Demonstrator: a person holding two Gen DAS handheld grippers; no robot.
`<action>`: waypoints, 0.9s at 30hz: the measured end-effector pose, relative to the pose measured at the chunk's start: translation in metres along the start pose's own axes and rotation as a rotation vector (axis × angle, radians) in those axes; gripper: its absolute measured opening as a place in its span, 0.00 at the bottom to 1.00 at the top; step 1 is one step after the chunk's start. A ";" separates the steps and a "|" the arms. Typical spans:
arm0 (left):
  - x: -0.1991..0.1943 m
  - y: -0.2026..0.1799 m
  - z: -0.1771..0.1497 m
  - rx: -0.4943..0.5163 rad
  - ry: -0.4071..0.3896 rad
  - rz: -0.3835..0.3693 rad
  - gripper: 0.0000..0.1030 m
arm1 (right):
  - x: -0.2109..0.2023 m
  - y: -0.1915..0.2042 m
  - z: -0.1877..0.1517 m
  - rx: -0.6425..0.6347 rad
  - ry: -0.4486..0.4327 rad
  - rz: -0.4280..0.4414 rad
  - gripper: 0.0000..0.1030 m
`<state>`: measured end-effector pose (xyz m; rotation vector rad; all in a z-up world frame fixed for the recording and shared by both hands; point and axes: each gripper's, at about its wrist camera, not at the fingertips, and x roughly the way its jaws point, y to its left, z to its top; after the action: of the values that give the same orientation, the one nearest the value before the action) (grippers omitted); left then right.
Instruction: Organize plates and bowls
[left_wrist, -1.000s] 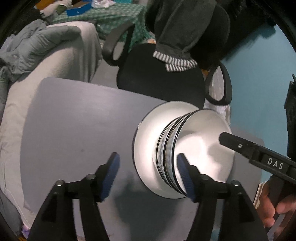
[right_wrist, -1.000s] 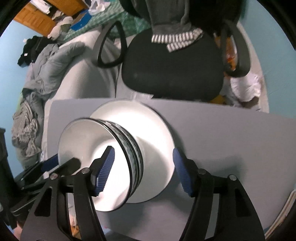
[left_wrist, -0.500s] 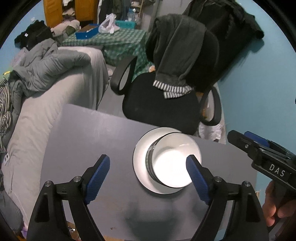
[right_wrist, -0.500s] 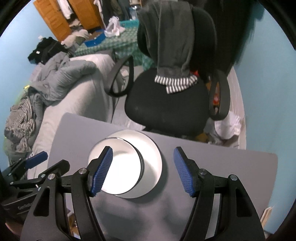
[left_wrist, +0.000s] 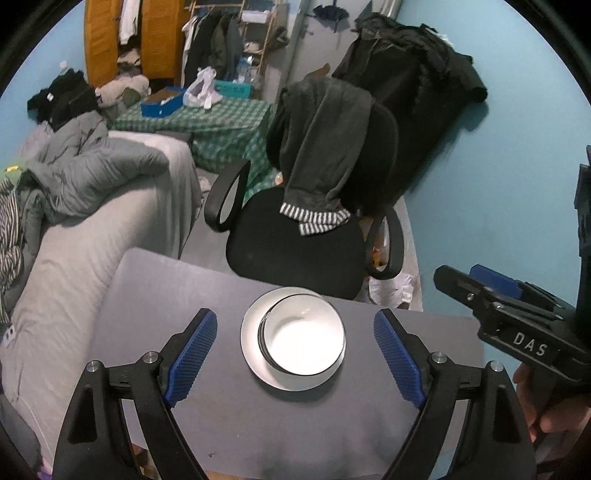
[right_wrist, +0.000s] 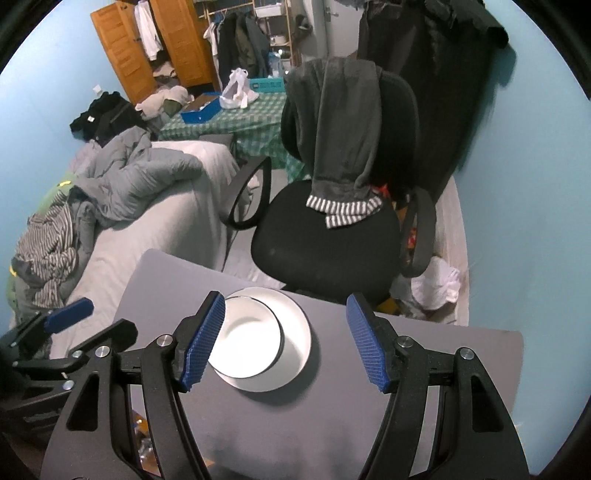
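Note:
A white plate (left_wrist: 251, 345) with a dark rim lies on the grey table (left_wrist: 166, 295). A stack of nested white bowls (left_wrist: 304, 341) stands on it, toward its right side. My left gripper (left_wrist: 293, 317) hangs high above the stack, open wide, with nothing between its blue pads. In the right wrist view the plate (right_wrist: 295, 332) and bowls (right_wrist: 245, 343) lie far below my right gripper (right_wrist: 285, 299), which is open and empty too. Each gripper shows at the edge of the other's view: the right gripper (left_wrist: 458, 275) and the left gripper (right_wrist: 107, 317).
A black office chair (left_wrist: 295, 251) draped with a grey garment stands just beyond the table's far edge. A grey-covered bed (left_wrist: 74, 266) with heaped bedding runs along the left. A hand (left_wrist: 546, 413) holds the right gripper's handle. A blue wall is on the right.
Both grippers have risen well away from the stack, which now looks small below. The left jaws have spread wider. Plate and bowls stay in place on the table.

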<state>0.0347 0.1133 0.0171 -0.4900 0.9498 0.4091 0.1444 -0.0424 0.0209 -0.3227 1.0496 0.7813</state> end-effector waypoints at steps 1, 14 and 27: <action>-0.004 -0.003 0.001 0.007 -0.008 0.001 0.86 | -0.004 -0.001 0.000 0.003 -0.007 0.001 0.66; -0.042 -0.024 0.002 0.072 -0.074 0.018 0.89 | -0.046 -0.006 -0.007 0.031 -0.058 0.005 0.66; -0.058 -0.028 0.000 0.065 -0.108 0.029 0.89 | -0.058 -0.010 -0.014 0.037 -0.063 -0.009 0.66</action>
<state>0.0195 0.0831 0.0724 -0.3918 0.8632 0.4254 0.1274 -0.0821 0.0636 -0.2698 1.0014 0.7585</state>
